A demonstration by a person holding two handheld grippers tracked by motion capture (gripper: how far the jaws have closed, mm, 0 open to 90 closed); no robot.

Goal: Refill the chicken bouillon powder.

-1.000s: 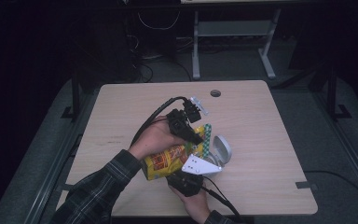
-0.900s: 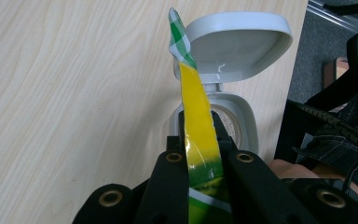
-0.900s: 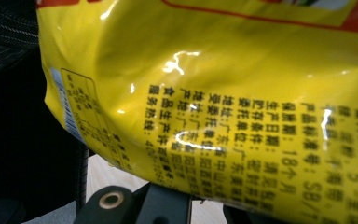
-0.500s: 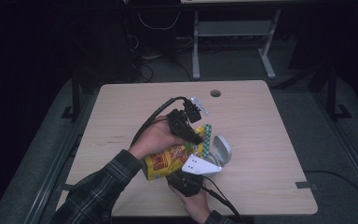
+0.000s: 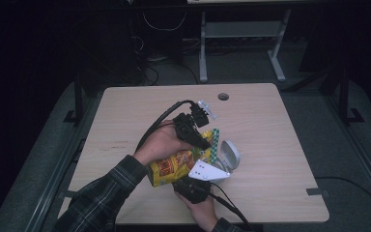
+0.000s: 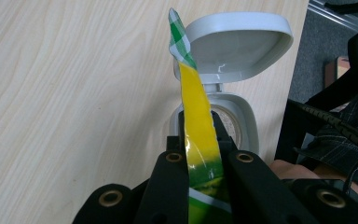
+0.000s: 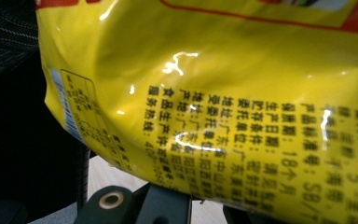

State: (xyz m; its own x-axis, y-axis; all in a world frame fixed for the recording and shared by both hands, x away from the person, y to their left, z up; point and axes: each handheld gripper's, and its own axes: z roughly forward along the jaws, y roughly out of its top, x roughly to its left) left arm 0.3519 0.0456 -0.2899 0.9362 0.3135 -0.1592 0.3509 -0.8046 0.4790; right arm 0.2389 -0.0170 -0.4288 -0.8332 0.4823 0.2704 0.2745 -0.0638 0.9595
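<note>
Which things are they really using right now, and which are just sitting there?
In use:
- yellow snack bag, held between both grippers
- left gripper, jaws shut on the bag's edge
- right gripper, under the bag; its jaws are hidden
- grey container with its flip lid open, right behind the bag

Just lying about:
- wooden table
- metal frame on the floor behind

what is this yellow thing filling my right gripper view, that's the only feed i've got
observer: a yellow snack bag, held up over the wooden table.
operator: is the left tool on it
observer: yes, the left tool is shut on the bag's thin sealed edge, which ends in a green check tip.
operator: anything beyond that edge
observer: a grey container sits on the table with its hinged lid flipped open.
</note>
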